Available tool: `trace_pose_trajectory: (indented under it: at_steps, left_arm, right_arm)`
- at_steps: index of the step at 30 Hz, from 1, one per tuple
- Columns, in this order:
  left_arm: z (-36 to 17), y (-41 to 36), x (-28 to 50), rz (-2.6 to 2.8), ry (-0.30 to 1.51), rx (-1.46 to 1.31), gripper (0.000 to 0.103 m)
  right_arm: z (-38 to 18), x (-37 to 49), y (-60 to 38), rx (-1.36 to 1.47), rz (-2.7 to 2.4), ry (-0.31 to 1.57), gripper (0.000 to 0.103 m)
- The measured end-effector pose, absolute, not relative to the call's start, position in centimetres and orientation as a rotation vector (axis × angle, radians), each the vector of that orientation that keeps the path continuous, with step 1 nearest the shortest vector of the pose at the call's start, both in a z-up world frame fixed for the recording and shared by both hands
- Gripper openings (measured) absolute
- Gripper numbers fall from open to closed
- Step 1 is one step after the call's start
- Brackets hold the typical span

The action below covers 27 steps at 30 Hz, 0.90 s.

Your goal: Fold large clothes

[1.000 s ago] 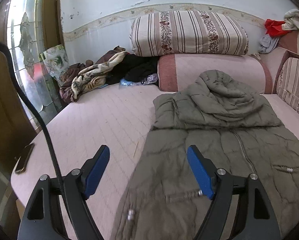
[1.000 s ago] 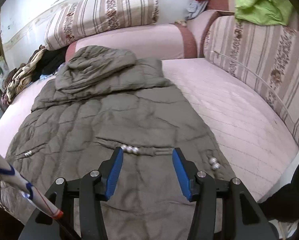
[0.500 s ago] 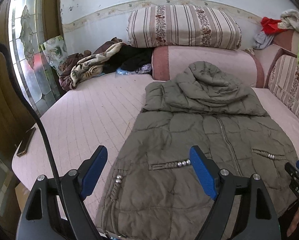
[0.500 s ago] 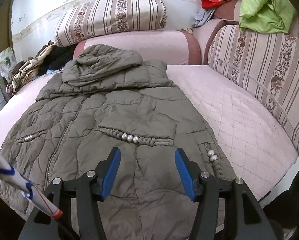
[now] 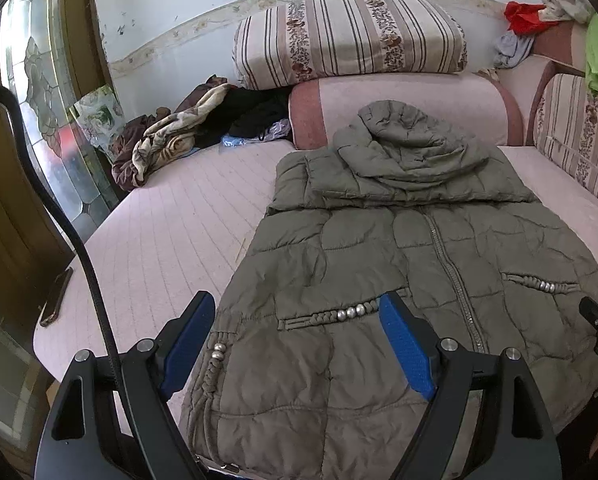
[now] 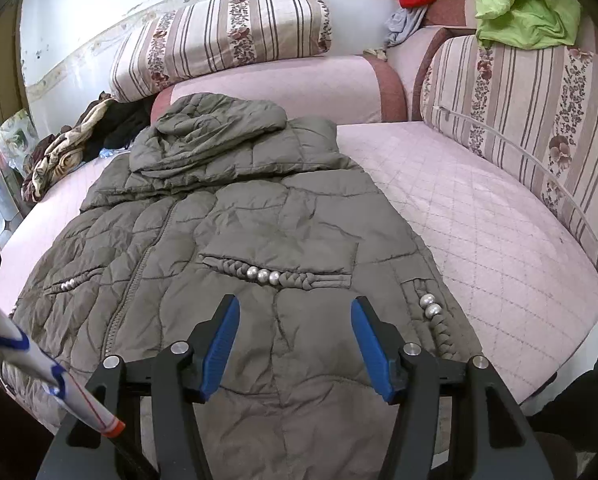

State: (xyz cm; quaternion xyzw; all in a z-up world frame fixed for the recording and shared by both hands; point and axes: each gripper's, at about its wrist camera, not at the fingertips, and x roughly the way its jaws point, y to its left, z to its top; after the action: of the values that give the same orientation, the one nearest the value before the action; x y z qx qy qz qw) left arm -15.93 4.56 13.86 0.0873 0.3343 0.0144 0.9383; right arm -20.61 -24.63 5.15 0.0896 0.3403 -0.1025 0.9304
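Showing phone (image 5: 56,297): left wrist only

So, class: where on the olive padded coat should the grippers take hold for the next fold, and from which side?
Probably the bottom hem of the coat, one corner each, from the near bed edge: it lies flat, sleeves already folded in, hem nearest both open grippers.

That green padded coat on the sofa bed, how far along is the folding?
Done: the olive hooded coat lies flat and zipped on the pink mattress, hood turned down over the chest and sleeves tucked out of sight. In hand: nothing; the left gripper and right gripper hover open over the hem end, pressing on no cloth. Left: the coat still lies at full length, so folding the body up remains.
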Motion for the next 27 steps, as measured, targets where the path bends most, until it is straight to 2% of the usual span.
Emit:
trace_pose_trajectory:
  at_steps: [13,21,27]
  left_arm:
    - [12.9,12.3,-12.5,0.087,0.779,0.035,0.083]
    - [10.1,17.0,-8.2,-0.005,0.901,0.019,0.083]
    - [7.2,19.6,-5.5,-0.109,1.004,-0.164,0.083]
  right_arm:
    - [4.7,-20.1,-26.2,0.239,-0.255,0.726,0.064]
    - [5.1,-20.1,-35.8,0.458,-0.365,0.797,0.067]
    - [3.0,-19.7,-40.1,0.556,-0.356,0.886,0.067]
